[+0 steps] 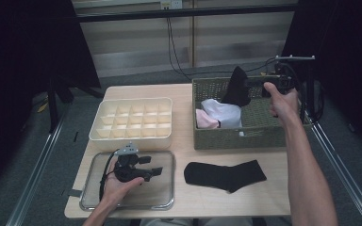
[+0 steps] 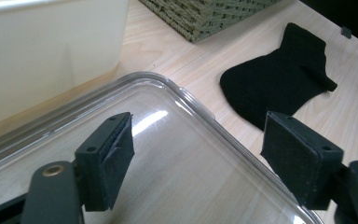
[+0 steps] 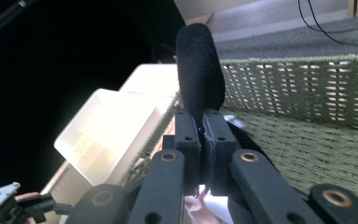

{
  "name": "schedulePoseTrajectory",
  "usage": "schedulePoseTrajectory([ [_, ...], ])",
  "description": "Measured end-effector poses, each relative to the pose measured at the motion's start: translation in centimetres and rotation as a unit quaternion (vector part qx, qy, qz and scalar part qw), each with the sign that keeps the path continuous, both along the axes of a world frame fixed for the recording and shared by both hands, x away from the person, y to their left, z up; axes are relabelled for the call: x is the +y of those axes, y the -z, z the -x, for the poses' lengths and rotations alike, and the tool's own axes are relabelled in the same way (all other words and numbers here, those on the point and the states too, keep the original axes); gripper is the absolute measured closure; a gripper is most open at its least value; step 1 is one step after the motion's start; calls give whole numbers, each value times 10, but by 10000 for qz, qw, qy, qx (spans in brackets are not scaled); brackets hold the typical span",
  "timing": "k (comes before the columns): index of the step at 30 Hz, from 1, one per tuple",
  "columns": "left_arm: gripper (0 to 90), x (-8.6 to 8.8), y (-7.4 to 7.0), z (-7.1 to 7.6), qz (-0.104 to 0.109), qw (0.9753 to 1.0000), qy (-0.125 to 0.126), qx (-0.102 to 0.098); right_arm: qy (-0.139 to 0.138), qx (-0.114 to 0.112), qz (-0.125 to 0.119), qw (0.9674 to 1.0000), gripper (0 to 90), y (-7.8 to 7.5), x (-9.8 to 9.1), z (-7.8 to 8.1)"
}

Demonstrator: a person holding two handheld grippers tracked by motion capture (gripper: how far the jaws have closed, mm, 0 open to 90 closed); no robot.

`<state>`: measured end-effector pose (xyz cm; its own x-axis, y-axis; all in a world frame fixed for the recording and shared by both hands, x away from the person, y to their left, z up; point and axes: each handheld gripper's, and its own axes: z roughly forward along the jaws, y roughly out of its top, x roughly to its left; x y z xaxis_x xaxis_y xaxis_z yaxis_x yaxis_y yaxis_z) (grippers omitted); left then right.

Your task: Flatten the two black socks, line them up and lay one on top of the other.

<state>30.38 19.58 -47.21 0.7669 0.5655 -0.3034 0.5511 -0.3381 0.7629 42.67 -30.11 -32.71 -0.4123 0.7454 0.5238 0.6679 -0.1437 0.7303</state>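
Looked like a lab recording bay, not a home. Black curtains flanked the frame's sides, aluminium rails ran along grey carpet, cables hung top centre.

1. Left gripper, lower left of the high view, rests low in the left hand, jaws spread wide with nothing between.
2. Right gripper, upper right, is held raised by the right hand, forearm outstretched, jaws pinched together.

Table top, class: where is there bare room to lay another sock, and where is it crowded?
Free: the wood strip right of the flat black sock, below the wicker basket. Crowded: the left side, where the compartment box sits right behind the clear tray.
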Motion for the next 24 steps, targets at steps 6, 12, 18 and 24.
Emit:
schedulePoseTrajectory([
  [6, 264, 1, 0, 0, -15, 10000, -19, 15, -21, -75, 40, 10000, 858, -11, 2, 4],
  [12, 263, -1, 1, -1, -57, 10000, 28, 22, -37, -222, -5, 9997, 859, -21, 4, 8],
  [18, 263, -1, 0, 2, -121, 9999, 15, -30, -41, -329, 40, 9994, 858, -28, 3, 15],
  [24, 281, 1, -2, 1, -124, 9999, -4, -61, -28, -430, -32, 9991, 859, -32, -1, 20],
])
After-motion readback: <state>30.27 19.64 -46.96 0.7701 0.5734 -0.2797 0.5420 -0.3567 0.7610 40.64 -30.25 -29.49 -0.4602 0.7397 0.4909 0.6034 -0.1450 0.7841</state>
